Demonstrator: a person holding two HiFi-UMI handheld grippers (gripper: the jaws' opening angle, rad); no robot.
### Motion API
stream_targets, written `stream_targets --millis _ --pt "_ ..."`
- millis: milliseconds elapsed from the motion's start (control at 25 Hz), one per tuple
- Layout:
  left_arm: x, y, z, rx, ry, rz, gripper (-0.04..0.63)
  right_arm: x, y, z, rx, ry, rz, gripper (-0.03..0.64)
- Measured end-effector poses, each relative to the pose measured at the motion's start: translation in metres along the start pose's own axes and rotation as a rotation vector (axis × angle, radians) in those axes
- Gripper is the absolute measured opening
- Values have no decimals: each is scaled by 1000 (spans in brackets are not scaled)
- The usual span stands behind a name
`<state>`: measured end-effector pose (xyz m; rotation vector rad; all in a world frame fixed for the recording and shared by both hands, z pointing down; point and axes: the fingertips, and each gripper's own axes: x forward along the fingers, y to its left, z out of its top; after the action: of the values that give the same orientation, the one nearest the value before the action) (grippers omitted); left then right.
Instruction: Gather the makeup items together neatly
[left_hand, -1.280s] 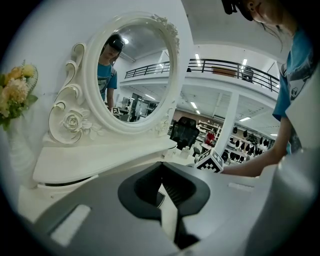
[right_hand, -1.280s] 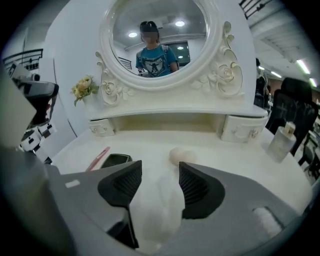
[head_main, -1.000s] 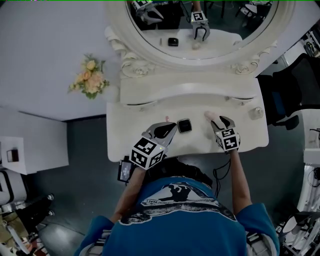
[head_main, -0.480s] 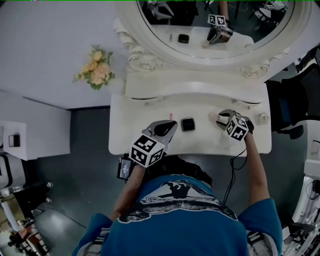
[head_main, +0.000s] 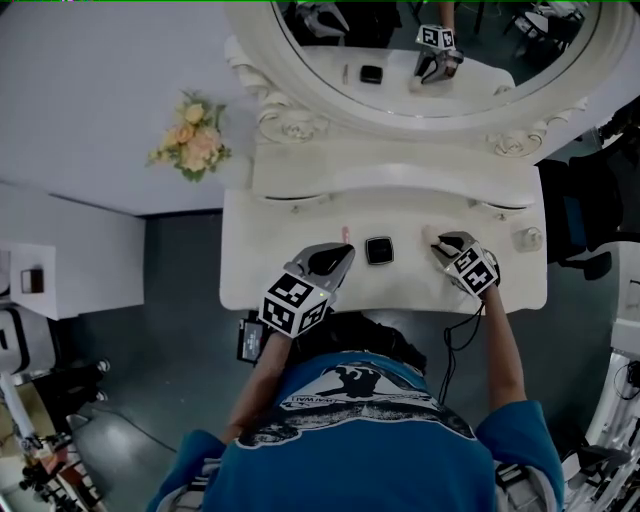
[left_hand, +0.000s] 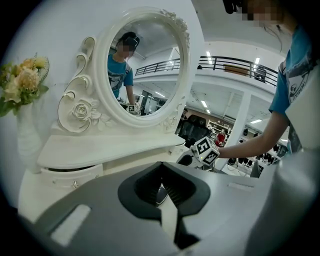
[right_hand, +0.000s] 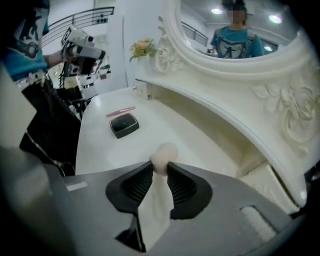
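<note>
Head view: on the white dressing table (head_main: 262, 285), the left gripper (head_main: 344, 252) is just beside a pink stick (head_main: 343, 232) and a black compact (head_main: 379, 250). The right gripper (head_main: 438, 241) is at a beige makeup sponge (head_main: 430, 236), to the right of the compact and apart from it.

Left gripper view: its jaws meet at the tips, grasping nothing.

Right gripper view: the jaws have just been closing and pinch the sponge, whose rounded end pokes out past the pads.
</note>
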<state>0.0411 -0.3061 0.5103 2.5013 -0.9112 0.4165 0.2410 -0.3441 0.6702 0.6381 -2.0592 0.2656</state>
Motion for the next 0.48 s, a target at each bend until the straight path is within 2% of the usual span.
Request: stream_targets --millis 200,280,480 --pt "3 4 2 10 6 -1 12 -2 23 19 279 -135 -10 95" --pt "5 3 5 15 3 -7 12 -1 36 26 316 -150 -5 95" --pt "6 4 8 28 4 -17 12 12 54 30 331 -135 -18 95"
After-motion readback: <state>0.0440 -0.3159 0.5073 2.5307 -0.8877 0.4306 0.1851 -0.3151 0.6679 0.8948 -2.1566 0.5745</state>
